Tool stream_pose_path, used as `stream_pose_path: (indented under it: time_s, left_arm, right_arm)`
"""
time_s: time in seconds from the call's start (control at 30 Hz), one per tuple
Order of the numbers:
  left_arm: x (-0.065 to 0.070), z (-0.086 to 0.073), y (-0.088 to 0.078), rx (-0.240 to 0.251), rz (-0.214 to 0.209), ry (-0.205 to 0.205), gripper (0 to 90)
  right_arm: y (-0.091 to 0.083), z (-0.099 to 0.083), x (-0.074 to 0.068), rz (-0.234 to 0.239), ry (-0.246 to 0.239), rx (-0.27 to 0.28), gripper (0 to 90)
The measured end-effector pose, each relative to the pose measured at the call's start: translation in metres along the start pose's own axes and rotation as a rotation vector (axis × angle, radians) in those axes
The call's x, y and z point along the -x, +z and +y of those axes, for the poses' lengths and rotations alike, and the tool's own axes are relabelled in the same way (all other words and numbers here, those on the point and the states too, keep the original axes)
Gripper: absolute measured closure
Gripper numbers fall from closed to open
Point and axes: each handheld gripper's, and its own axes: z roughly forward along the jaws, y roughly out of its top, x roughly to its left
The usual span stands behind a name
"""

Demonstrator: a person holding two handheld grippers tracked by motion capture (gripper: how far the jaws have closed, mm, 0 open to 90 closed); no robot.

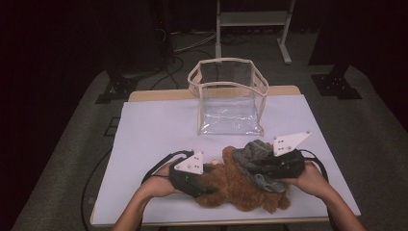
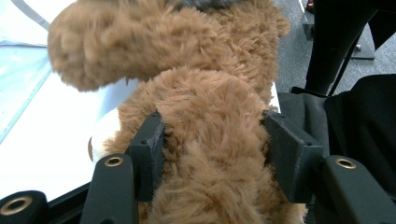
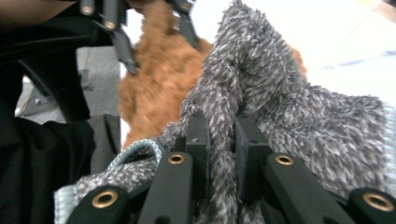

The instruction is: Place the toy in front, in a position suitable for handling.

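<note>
From above, your left gripper (image 1: 204, 185) held a brown plush bear (image 1: 240, 190) lying at the near edge of the white table (image 1: 154, 130), while your right gripper (image 1: 257, 168) tugged a grey knit garment (image 1: 257, 153) at its head; a clear bag (image 1: 231, 96) stood beyond. The left gripper view showed the jaws clamped on a furry limb. The right gripper view showed the jaws pinching a fold of knit. You appeared mid-dressing or undressing; the next move called for a steady pull against that anchoring hold.

brown bear (image 1: 239, 190), grey knit (image 1: 256, 155)

grey-white flecked knit with pale blue hem; clear bag (image 1: 230, 98) trimmed beige; white mat (image 1: 154, 130); black grippers.
</note>
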Motion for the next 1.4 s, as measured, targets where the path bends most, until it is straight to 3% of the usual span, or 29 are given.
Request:
stream_pose_path:
  time_s: [0.23,0.47,0.57,0.77,0.87,0.97,1.2,1.4]
  left_arm:
    - [-0.002,0.002,0.002,-0.014,-0.001,0.005,43.0]
    - [-0.001,0.005,0.004,-0.027,0.002,0.007,43.0]
    - [-0.001,0.004,0.003,-0.026,0.007,0.009,43.0]
    - [-0.001,0.003,0.003,-0.017,0.006,0.007,42.8]
    - [-0.003,0.004,0.004,-0.017,0.003,0.010,42.8]
    - [-0.004,0.007,0.005,-0.025,0.006,0.012,42.8]
    - [-0.009,0.008,0.007,-0.026,-0.003,0.006,42.9]
    - [-0.011,0.007,0.006,-0.025,0.004,0.007,42.9]
  right_arm:
    - [-0.029,-0.022,0.017,-0.076,0.079,0.014,77.4]
    - [-0.014,-0.007,0.013,-0.073,0.022,-0.014,77.3]
    - [-0.013,-0.006,0.018,-0.069,0.030,-0.019,77.3]
    - [-0.033,-0.027,0.038,-0.128,0.114,-0.005,77.3]
    - [-0.040,-0.034,0.039,-0.136,0.139,0.010,77.4]
    - [-0.039,-0.031,0.034,-0.137,0.120,0.008,77.3]
    - [-0.019,-0.011,0.013,-0.086,0.034,-0.008,77.3]
    - [-0.015,-0.009,0.005,-0.069,0.015,0.000,77.3]
